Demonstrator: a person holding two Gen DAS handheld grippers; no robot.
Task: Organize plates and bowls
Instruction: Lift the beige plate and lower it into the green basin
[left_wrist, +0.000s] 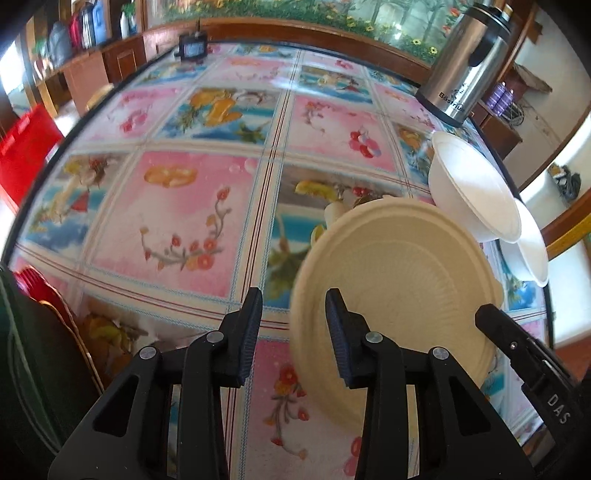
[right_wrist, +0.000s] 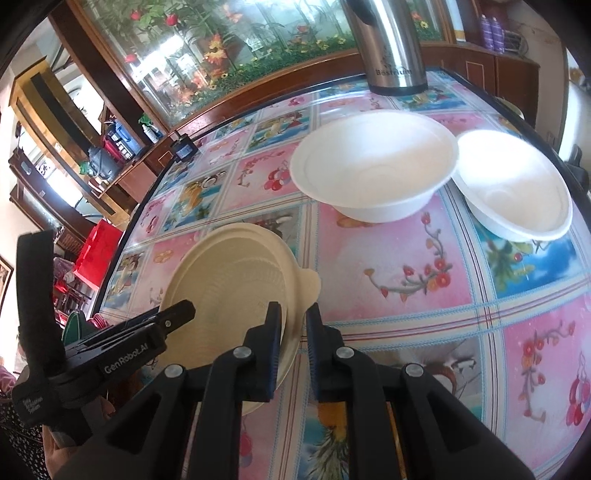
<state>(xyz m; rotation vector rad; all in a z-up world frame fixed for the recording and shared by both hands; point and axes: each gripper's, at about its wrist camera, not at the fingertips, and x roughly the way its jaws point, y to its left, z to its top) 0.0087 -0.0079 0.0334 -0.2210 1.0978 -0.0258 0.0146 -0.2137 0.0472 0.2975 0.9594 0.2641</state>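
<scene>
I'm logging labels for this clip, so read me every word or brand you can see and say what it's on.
"Bosstrius", roughly; blurred: steel thermos.
"DAS": right gripper body, seen from the left wrist.
"GenRobot.AI": left gripper body, seen from the right wrist.
Small print on its handle: unreadable.

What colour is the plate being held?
Pale cream plate, not white like the bowls; clearest in the right wrist view.
</scene>
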